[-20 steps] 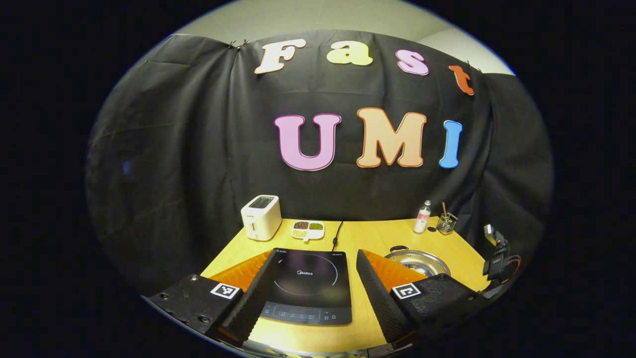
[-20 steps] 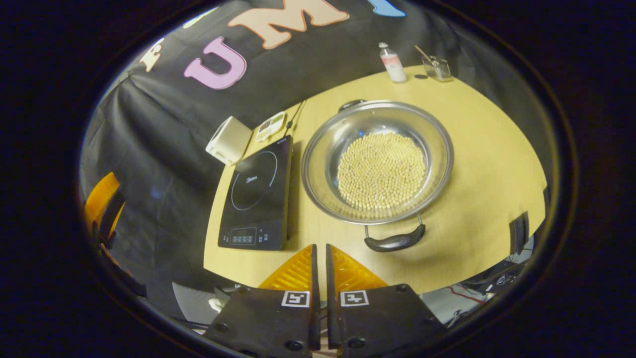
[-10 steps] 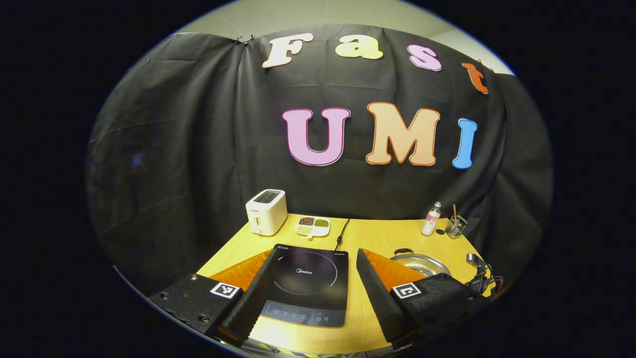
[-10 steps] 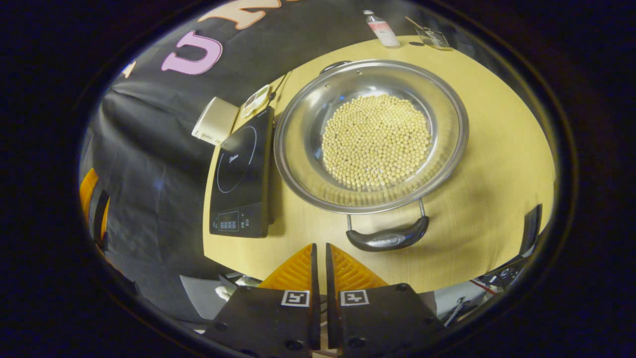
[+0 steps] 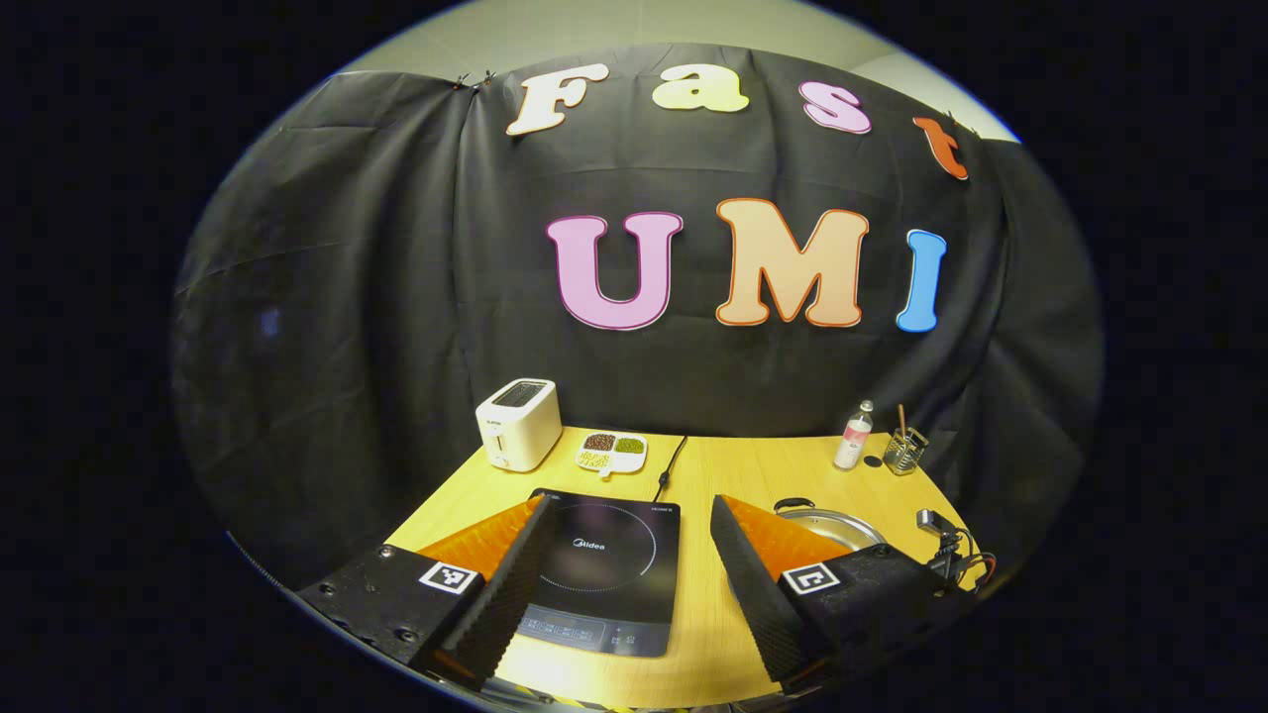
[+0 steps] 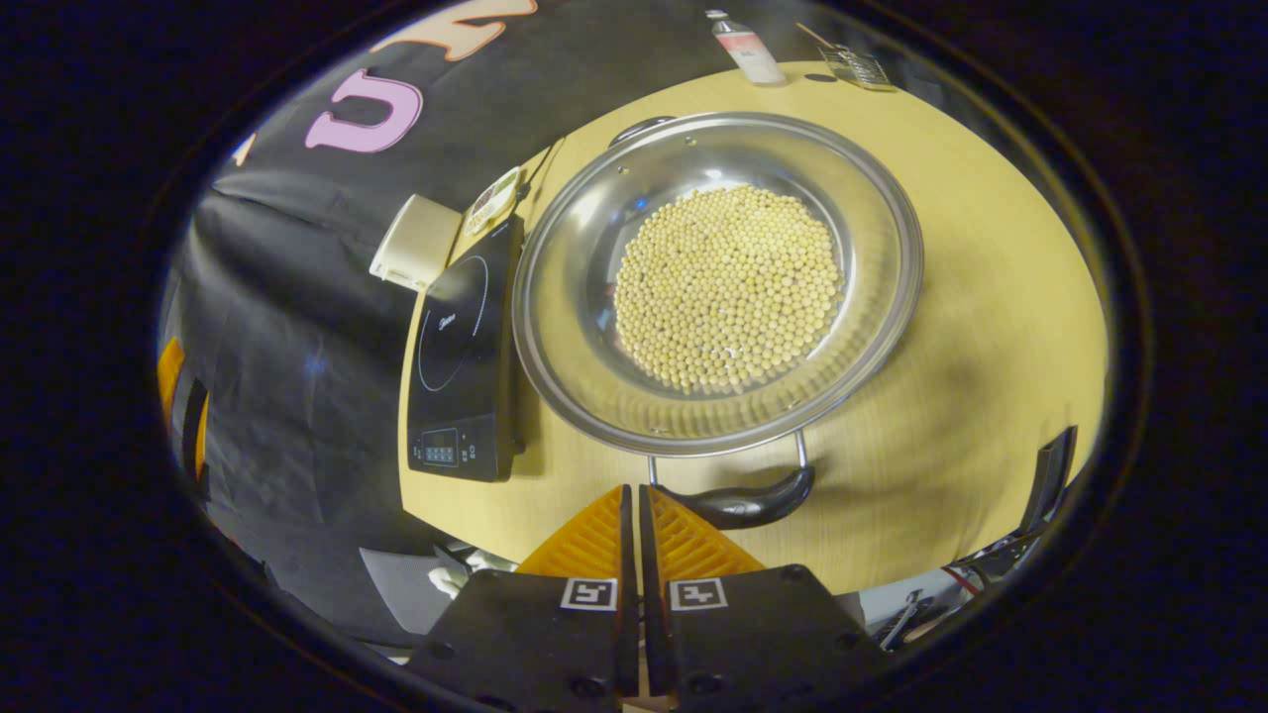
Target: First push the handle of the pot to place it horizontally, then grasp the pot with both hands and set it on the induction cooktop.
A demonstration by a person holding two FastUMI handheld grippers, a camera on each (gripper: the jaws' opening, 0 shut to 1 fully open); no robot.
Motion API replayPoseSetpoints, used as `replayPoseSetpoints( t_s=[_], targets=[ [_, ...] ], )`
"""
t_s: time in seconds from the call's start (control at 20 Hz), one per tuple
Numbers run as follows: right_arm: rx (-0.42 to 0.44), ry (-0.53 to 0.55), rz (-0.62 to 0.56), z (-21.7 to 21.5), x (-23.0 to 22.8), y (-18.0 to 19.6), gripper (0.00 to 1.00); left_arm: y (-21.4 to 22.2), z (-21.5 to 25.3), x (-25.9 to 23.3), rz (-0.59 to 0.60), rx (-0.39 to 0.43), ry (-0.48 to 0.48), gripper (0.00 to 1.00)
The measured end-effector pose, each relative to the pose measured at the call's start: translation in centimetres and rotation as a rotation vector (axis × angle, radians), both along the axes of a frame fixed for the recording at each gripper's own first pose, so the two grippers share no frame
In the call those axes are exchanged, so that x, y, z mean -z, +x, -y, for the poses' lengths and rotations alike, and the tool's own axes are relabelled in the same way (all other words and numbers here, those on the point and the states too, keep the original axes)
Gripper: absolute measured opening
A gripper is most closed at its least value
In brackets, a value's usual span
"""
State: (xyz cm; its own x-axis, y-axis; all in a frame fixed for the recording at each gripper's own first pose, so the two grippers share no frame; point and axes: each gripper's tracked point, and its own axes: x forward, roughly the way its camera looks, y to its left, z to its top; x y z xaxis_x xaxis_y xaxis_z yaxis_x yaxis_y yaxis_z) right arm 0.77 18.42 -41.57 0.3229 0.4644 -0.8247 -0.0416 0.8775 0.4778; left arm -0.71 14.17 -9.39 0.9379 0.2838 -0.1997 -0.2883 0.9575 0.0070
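On table point(image 6: 951, 297), steel pot point(image 6: 584, 297) with beans point(image 6: 728, 287) sits just right of induction cooktop point(image 6: 461, 366). Near black handle point(image 6: 743, 503) lies just beyond right gripper point(image 6: 635, 500) tips, touching or nearly so, cannot tell. Right gripper's fingers pressed together, holding nothing, tilted down over table edge. Left gripper point(image 5: 629, 550) spread wide, empty, level, framing cooktop point(image 5: 604, 564); pot rim point(image 5: 832, 523) beyond its right finger.

Each hand-held gripper point(image 6: 635, 495) has a black screwed body with square markers.
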Motion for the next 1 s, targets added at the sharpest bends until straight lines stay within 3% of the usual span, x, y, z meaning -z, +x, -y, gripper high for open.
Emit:
replayPoseSetpoints(
  t_s=[0.3,0.85,0.9,1.0],
  targets=[
    [0.017,0.009,-0.013,2.0,-0.2,0.8,0.05,0.6,1.3,0.2,0.001,-0.003,-0.018,0.93],
    [0.066,-0.036,-0.023,6.8,-0.4,2.2,0.05,0.5,2.6,1.2,-0.012,-0.021,-0.043,0.96],
    [0.071,-0.041,-0.017,7.2,-0.4,2.4,0.05,0.6,2.7,1.4,-0.013,-0.023,-0.046,0.93],
    [0.075,-0.057,-0.002,8.0,-0.5,2.9,0.05,0.4,2.9,1.8,-0.022,-0.028,-0.051,0.96]
  ],
)
